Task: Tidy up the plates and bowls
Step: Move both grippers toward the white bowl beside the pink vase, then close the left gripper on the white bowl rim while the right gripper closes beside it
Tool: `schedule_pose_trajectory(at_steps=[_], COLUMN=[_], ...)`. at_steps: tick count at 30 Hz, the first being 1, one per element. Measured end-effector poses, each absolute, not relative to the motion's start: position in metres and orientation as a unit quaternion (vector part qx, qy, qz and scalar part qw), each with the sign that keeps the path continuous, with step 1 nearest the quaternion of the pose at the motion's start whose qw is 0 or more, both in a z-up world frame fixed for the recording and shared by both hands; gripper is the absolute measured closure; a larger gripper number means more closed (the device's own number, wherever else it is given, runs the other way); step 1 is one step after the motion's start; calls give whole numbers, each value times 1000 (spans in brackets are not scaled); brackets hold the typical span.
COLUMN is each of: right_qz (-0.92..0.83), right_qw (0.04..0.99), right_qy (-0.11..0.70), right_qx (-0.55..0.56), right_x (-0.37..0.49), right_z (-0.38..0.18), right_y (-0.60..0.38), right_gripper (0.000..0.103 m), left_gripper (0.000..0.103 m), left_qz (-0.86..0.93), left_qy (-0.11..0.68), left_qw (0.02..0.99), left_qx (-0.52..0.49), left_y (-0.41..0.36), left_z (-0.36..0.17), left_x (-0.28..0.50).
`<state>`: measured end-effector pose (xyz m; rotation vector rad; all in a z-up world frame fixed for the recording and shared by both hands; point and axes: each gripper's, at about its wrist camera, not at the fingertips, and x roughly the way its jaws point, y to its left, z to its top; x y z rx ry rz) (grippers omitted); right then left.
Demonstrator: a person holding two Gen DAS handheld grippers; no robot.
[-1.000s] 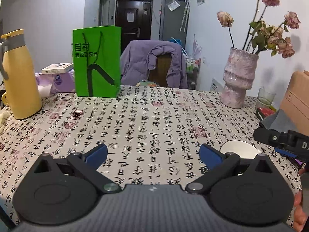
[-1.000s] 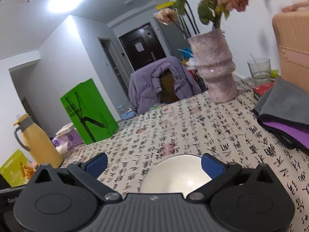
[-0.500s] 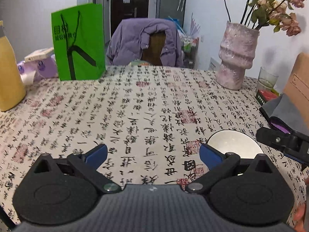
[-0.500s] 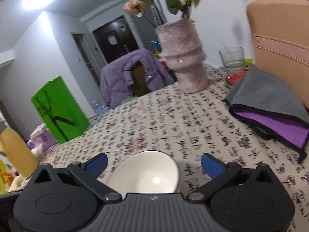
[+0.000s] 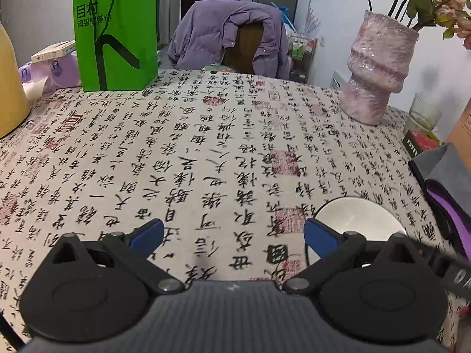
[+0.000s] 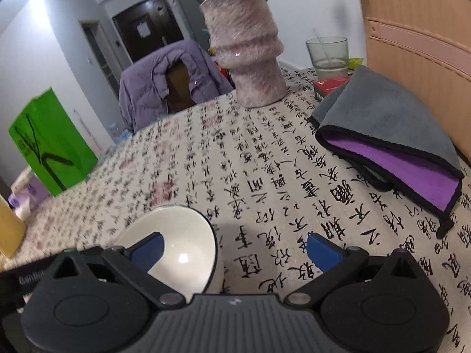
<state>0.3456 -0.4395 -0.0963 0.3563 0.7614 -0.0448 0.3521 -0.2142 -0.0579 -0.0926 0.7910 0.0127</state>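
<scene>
A white bowl (image 6: 182,241) with a dark rim stands upright on the calligraphy-print tablecloth (image 6: 265,161). My right gripper (image 6: 235,250) is open just above it; its left blue fingertip hangs over the bowl's inside and its right fingertip lies outside the rim, over the cloth. In the left wrist view the same bowl (image 5: 359,217) sits at the lower right, behind my right fingertip. My left gripper (image 5: 234,236) is open over bare tablecloth (image 5: 206,147), with nothing between its fingers. The bowl's near side is hidden by the gripper bodies.
A pink vase (image 5: 379,70) with dried flowers stands back right, beside a glass (image 6: 326,56) and a red box (image 6: 329,86). A grey and purple folded cloth (image 6: 391,138) lies right. A green bag (image 5: 114,32) and yellow jug (image 5: 8,79) stand left. A jacket-draped chair (image 5: 232,38) faces the far edge.
Both grippers have tipped downward and come closer to the table. The right gripper shifted right, so the bowl now sits under its left finger rather than between both fingers.
</scene>
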Motion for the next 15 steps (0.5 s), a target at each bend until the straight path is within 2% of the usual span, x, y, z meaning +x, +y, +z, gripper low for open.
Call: schedule_pose_trajectory(at_steps=[5, 11, 15], right_qz=[-23, -23, -21], right_qw=[910, 907, 904], right_qy=[383, 391, 400], right_qx=[156, 153, 151], right_x=[349, 351, 355], right_z=[-101, -104, -108], right_y=[-436, -435, -434], right_gripper=[1, 10, 19], left_gripper=[0, 9, 23], left_qz=[1, -7, -21], left_qy=[385, 393, 400], left_qw=[922, 919, 916], left_qx=[-35, -27, -23], left_y=[-223, -230, -235], left_z=[-59, -66, -69], left_x=[355, 358, 360])
